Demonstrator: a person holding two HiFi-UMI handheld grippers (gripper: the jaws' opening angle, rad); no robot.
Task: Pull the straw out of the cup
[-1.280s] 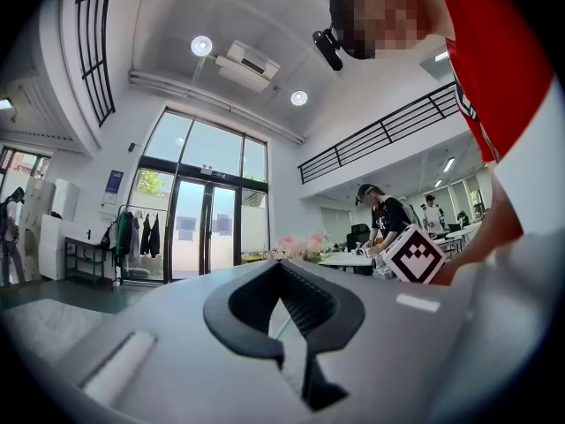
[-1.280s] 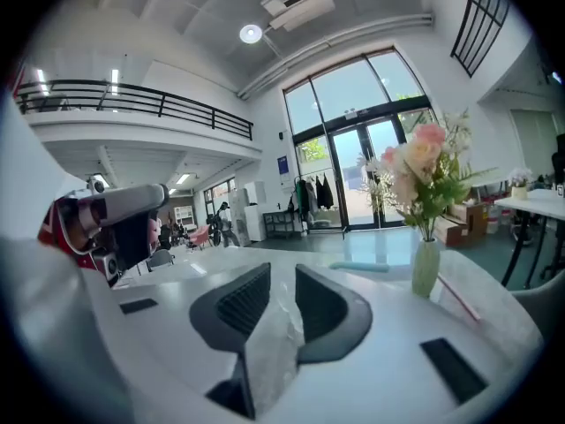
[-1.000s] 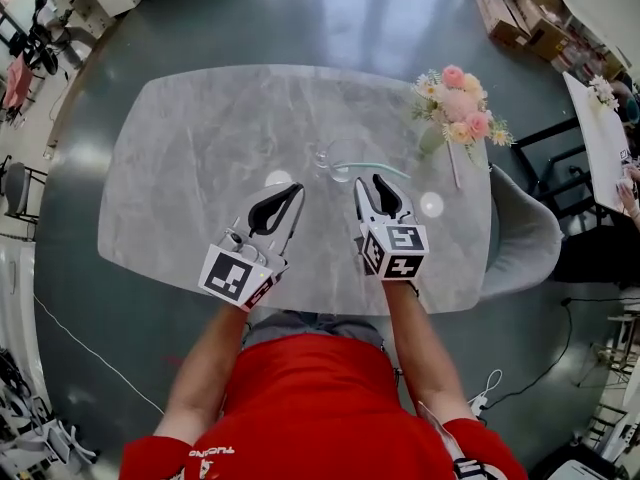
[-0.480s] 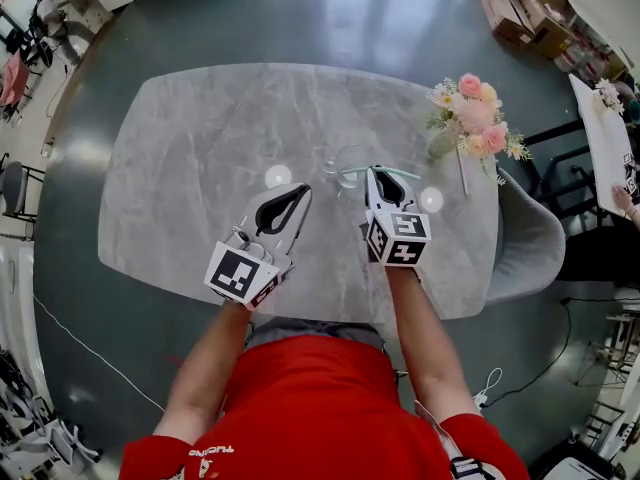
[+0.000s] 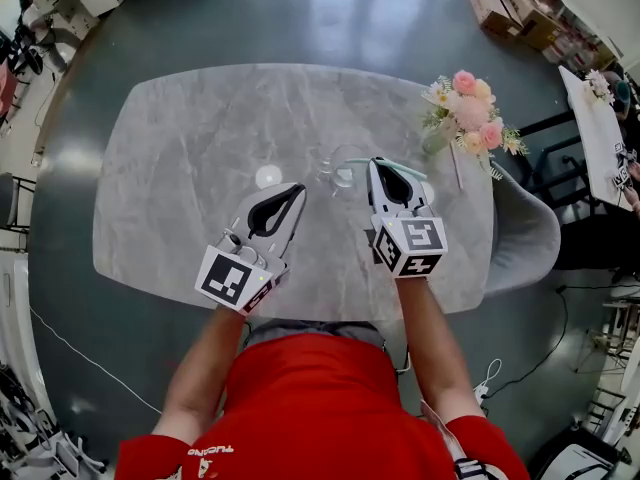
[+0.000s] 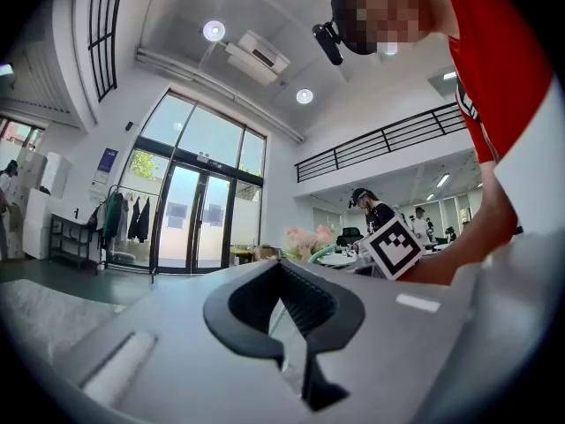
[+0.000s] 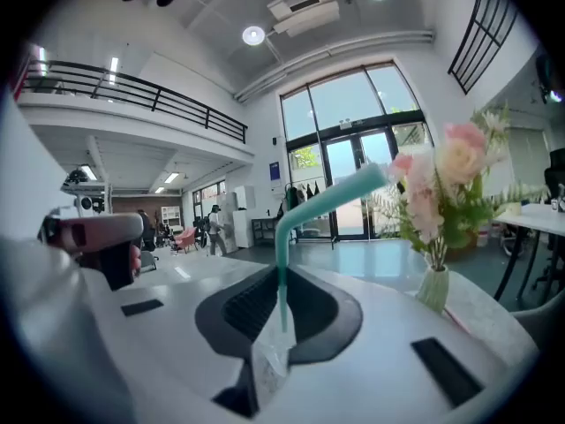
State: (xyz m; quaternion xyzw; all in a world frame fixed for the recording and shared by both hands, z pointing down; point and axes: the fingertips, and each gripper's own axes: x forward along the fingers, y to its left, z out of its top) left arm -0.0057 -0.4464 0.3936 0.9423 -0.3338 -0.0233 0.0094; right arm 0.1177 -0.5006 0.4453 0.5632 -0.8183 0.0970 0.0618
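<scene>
A clear glass cup (image 5: pixel 345 164) stands on the grey marble table (image 5: pixel 200 138), just past my grippers. The teal bent straw (image 5: pixel 410 172) lies across the tips of my right gripper (image 5: pixel 377 164). In the right gripper view the straw (image 7: pixel 327 197) rises from between the fingertips of the right gripper (image 7: pixel 281 270) and bends off to the right. The jaws are closing and pinch the straw. Whether its lower end is still in the cup I cannot tell. My left gripper (image 5: pixel 298 189) hovers left of the cup, jaws together and empty; the left gripper (image 6: pixel 278 265) shows the same in its own view.
A bunch of pink flowers (image 5: pixel 465 108) in a small vase (image 7: pixel 433 285) stands at the table's right end. A grey chair (image 5: pixel 530 233) sits by the right edge. Bright light spots lie on the tabletop.
The right gripper's jaws have gone from wide apart to pinched on the straw, and that gripper has risen toward the camera. The left gripper has hardly moved.
</scene>
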